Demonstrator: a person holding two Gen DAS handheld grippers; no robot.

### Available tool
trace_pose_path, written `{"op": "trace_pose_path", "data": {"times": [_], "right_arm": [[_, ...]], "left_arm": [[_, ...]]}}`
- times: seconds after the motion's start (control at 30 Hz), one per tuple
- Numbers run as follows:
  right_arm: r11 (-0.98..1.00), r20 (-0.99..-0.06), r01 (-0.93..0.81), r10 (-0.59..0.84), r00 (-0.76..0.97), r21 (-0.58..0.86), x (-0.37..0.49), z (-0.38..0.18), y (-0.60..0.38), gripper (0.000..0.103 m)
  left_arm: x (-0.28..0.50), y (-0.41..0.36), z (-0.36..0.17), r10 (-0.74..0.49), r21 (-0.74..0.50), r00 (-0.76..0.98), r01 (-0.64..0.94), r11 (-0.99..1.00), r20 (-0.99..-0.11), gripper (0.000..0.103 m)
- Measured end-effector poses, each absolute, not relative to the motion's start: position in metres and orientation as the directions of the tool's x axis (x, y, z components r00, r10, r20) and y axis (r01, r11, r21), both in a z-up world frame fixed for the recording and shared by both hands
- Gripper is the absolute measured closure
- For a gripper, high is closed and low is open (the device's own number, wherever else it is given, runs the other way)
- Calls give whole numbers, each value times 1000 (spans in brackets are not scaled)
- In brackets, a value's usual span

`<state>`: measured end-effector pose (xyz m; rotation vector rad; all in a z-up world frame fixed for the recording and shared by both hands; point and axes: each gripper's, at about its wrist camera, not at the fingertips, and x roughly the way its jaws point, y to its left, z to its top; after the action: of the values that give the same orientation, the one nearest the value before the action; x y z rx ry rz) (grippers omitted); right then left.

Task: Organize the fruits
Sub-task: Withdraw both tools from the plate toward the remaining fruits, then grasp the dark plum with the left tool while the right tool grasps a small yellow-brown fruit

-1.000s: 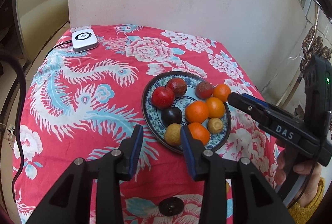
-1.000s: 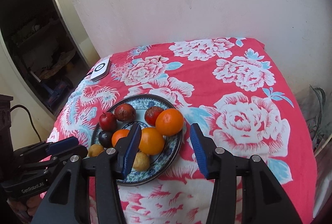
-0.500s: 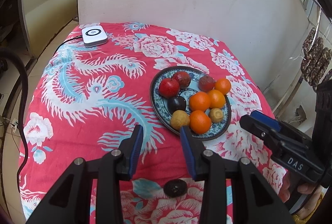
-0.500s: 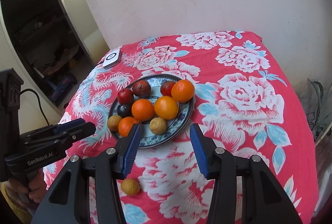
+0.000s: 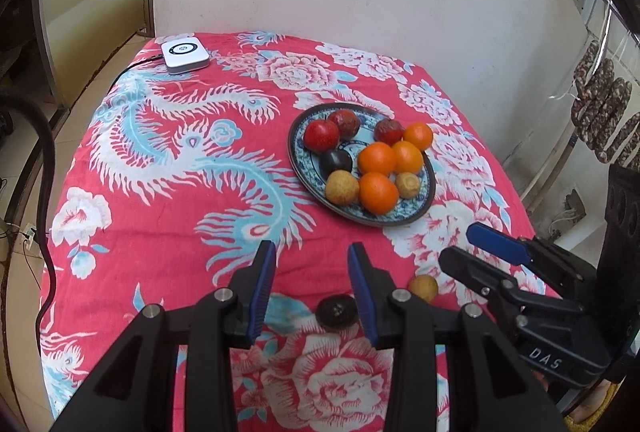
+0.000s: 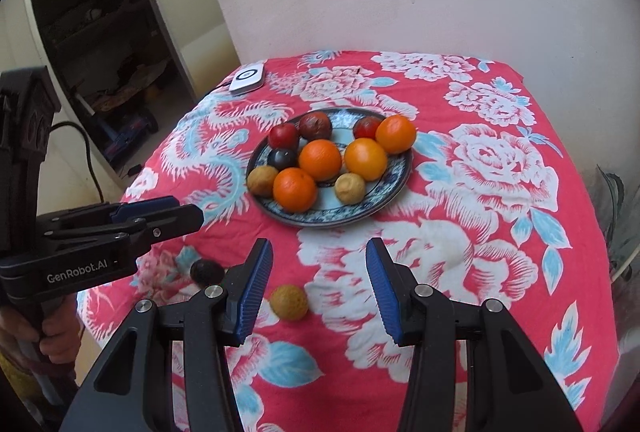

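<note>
On the surface, a tan fruit (image 6: 289, 302) lies loose between the right hand-held gripper's (image 6: 319, 286) parted, empty jaws, with the left hand-held gripper (image 5: 312, 286) likewise apart beside a dark fruit (image 5: 337, 312).

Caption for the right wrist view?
Open right gripper over a loose tan fruit, fruit plate beyond.

Red floral-clothed table (image 5: 168, 232) with fruit plate (image 5: 429, 191), white device (image 5: 185, 54), 1 dark fruit (image 5: 337, 310), 1 tan fruit (image 5: 423, 287)
</note>
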<state>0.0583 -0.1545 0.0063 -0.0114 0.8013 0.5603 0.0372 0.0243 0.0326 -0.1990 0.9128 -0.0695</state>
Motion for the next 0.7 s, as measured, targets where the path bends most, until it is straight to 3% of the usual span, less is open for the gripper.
{"op": "trace_pose_path", "data": {"times": [0.53, 0.7], "right_arm": [[834, -710, -526, 470, 524, 164, 40, -9, -141, 53], [828, -710, -537, 474, 521, 159, 38, -11, -139, 62]], "left_arm": [[23, 17, 21, -182, -206, 576, 24, 978, -797, 64], [21, 13, 17, -192, -203, 567, 44, 978, -801, 64]]}}
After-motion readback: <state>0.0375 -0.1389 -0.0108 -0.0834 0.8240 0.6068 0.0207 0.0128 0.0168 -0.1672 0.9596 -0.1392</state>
